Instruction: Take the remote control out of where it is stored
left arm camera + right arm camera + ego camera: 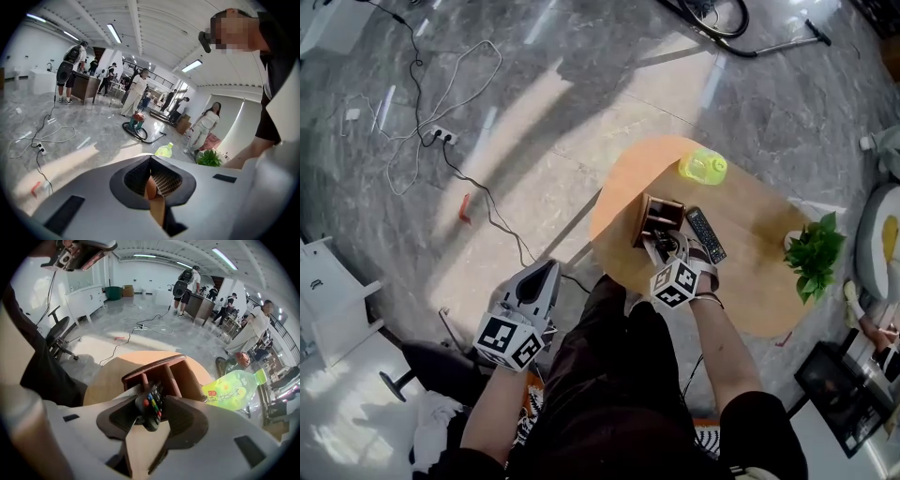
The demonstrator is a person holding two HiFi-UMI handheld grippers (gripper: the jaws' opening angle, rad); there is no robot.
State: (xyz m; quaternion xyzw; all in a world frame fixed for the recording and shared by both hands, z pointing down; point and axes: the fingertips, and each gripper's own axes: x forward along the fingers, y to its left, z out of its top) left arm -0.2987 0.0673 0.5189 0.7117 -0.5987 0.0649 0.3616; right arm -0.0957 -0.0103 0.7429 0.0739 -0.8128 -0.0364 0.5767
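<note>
A brown wooden organiser [659,217] stands on the oval wooden table [750,300]. In the right gripper view a black remote [152,398] with coloured buttons stands upright in the organiser [180,376]. My right gripper [151,414] points steeply down over it, open, one finger on each side of the remote's top. From the head view that gripper [662,247] is at the organiser's near side. A second black remote [706,234] lies flat on the table to the right. My left gripper [550,270] hangs left of the table over the floor, jaws together and empty [152,182].
A yellow-green bottle [703,167] lies behind the organiser, and a potted plant [814,253] stands at the table's right edge. Cables and a power strip [441,136] cross the floor to the left. A vacuum cleaner [137,123] and several people stand farther off.
</note>
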